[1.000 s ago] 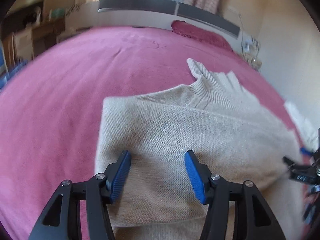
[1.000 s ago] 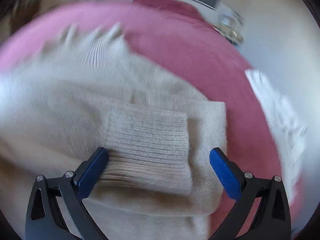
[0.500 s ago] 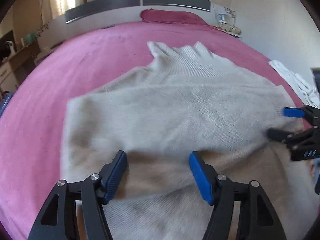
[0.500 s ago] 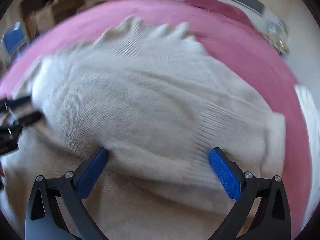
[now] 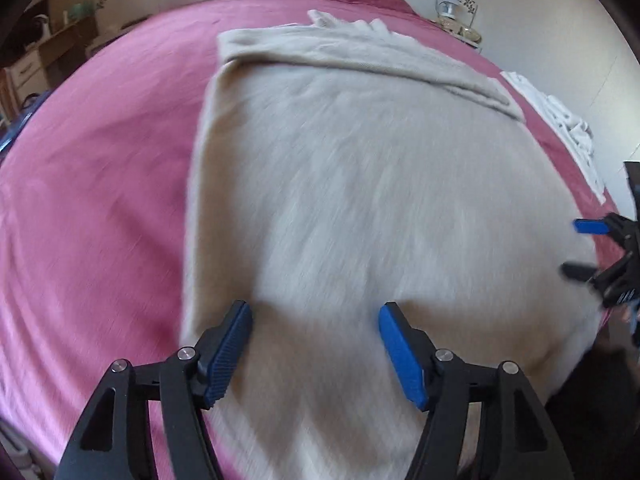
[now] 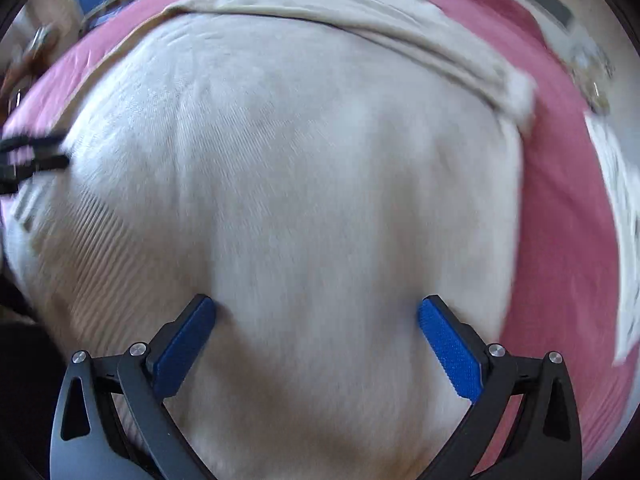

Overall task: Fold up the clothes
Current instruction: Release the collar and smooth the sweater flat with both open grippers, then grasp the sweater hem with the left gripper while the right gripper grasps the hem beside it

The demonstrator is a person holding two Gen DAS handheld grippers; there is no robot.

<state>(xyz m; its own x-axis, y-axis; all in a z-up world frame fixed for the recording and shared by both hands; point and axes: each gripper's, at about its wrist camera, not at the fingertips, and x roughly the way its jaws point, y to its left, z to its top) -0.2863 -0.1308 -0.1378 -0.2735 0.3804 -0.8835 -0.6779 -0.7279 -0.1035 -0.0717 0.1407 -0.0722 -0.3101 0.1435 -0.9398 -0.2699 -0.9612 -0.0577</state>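
On the bed [image 5: 92, 184], across its pink cover: one beige sweater [image 5: 380, 200], laid flat with its back upward. Sleeves and collar are found folded in along the end towards the headboard, where a doubled band of knit is seen; that much of the fold is judged done. The hem end, at the foot edge of the bed, is not yet brought up; the crosswise fold is judged outstanding. A second, white garment [image 5: 560, 120] is noted at the bed's right edge, untouched.

Left gripper [image 5: 316, 344]: jaws have just been opening and stand well apart; the knit lies beneath them, nothing clamped. Right gripper [image 6: 316, 344]: jaws spread wide, nothing held. Both are positioned above the sweater's hem end, left one by its left border, right one near its right border.
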